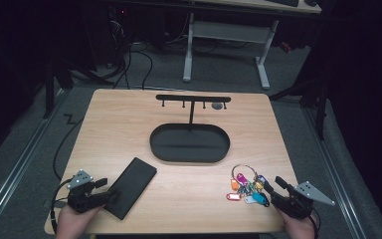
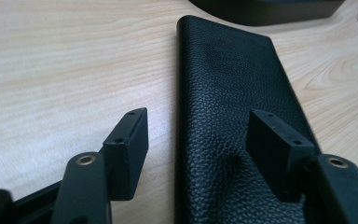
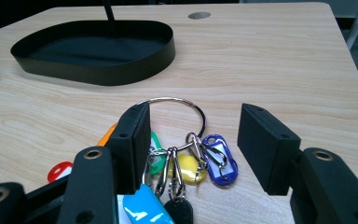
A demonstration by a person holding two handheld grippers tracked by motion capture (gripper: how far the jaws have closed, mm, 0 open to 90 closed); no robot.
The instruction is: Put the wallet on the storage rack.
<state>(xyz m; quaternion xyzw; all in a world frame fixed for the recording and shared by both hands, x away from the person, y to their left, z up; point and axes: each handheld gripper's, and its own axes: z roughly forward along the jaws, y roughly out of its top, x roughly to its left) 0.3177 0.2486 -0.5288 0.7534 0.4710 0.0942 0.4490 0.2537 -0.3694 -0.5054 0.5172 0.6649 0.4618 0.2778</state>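
**High view: both claws apart, one at the wallet, one at the keys**

High view shows me the tabletop (image 1: 129, 124) with my left claw (image 1: 104, 191) at its near left corner, right against the near end of the black wallet (image 1: 131, 186). The wallet lies flat and slanted, its far end pointing toward the oval black tray (image 1: 189, 143) in the middle. A thin post rises from the tray's far side to a crossbar with hooks (image 1: 193, 98).

In the left gripper view my claw (image 2: 198, 140) stands apart, straddling the wallet's (image 2: 223, 93) long left edge: one jaw sits over bare wood, the other over the leather. Neither pad presses on it as far as I can see.

My right claw (image 1: 273, 186) is at the near right corner, just beside the bunch of keys (image 1: 246, 186). In the right gripper view that claw (image 3: 193, 140) is also apart, with the steel ring (image 3: 177, 100) and its coloured tags (image 3: 219, 154) lying on the wood between and below the jaws, not gripped. The tray (image 3: 98, 46) sits farther off to the left.
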